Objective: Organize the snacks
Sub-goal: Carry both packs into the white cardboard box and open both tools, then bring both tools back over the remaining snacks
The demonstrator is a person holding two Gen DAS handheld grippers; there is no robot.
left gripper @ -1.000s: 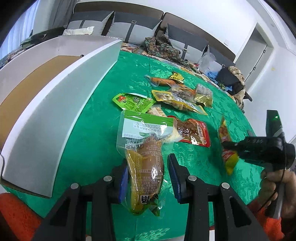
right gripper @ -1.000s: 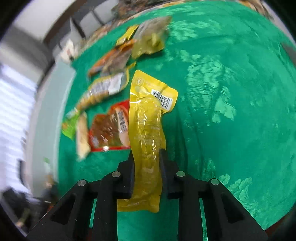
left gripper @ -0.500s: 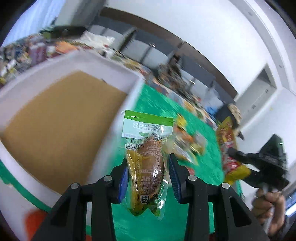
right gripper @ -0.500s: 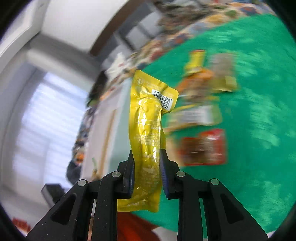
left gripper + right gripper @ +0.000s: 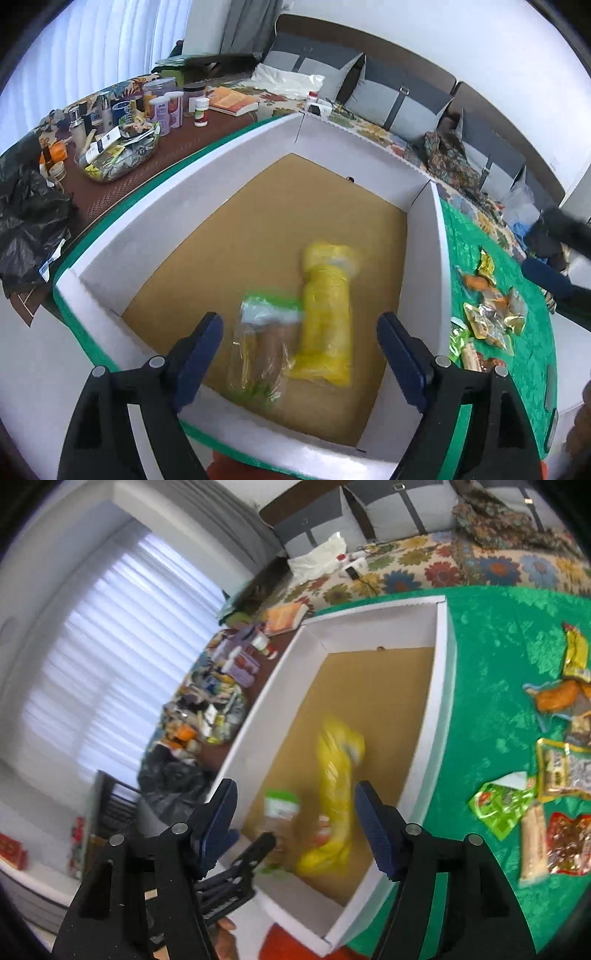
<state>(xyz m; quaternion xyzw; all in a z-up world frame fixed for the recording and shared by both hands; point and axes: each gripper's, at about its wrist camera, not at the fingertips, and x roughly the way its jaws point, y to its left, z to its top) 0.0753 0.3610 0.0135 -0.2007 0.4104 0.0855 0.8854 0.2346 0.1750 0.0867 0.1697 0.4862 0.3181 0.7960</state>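
A green-topped clear pouch (image 5: 264, 343) with a brown snack inside shows blurred, just inside the left finger of the left gripper (image 5: 300, 354). Beside it, toward the right finger, a long yellow pouch (image 5: 328, 314) is blurred too, its lower corner overlapping the clear one. Both are seen against the brown floor of a white-walled box (image 5: 207, 184), beyond the fingertips; whether they have landed cannot be told.

The left gripper points steeply down over the near wall of the box. Its jaws have just been opening and stand wide, the pads clear of both pouches.

The right gripper (image 5: 295, 823) also tilts down over the box, rolled so the box runs slantwise. Its jaws have just been opening too and stand wide, the yellow pouch (image 5: 334, 797) loose between them.

Right of both jaws, more snack packets (image 5: 550, 771) lie scattered on the green tablecloth (image 5: 491, 657).
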